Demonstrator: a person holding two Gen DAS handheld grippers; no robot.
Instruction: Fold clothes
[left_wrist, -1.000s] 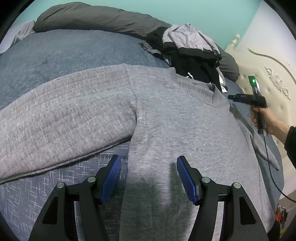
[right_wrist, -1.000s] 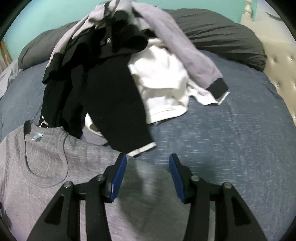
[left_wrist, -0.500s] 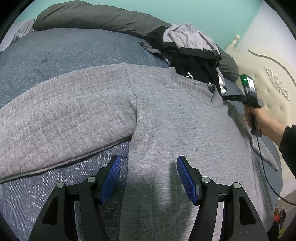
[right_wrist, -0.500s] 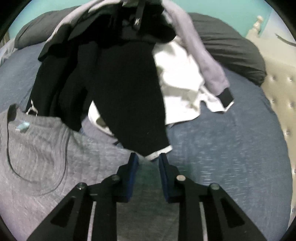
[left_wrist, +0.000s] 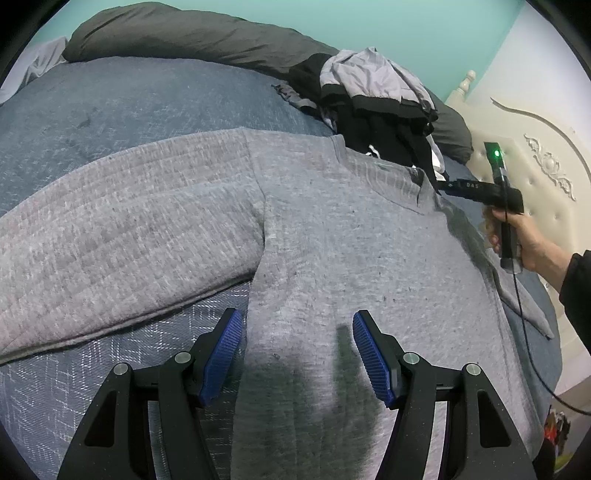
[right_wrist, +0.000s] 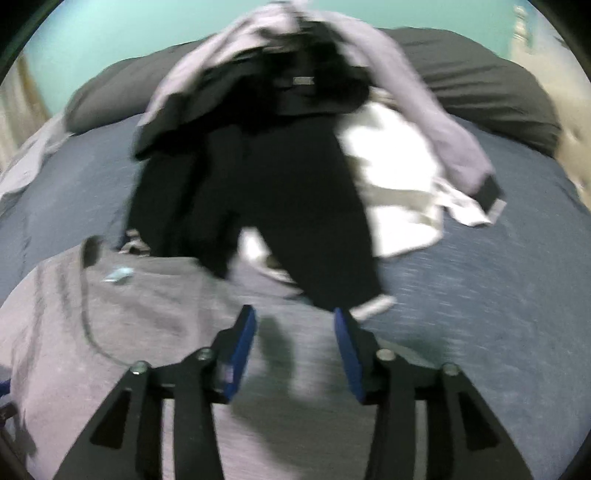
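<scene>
Now gray top (left_wrist: 332, 236) lies flat, mid frame. Left gripper (left_wrist: 297, 356) open, empty. Right gripper (right_wrist: 295, 350) just opened, empty. Best pinch shoulder edge, fold sleeve (left_wrist: 122, 229) in.

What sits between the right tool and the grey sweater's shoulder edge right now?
Nothing visible. The right tool, jaws just reopened and empty, hovers over the grey sweater. The black garment's cuff from the pile lies beside the far fingertip, close enough to snag.

My left gripper (left_wrist: 297, 354) is hovering open over the grey sweater's (left_wrist: 332, 236) hem. My right hand (left_wrist: 524, 236) is holding the right gripper (left_wrist: 448, 187) at its far shoulder.
</scene>
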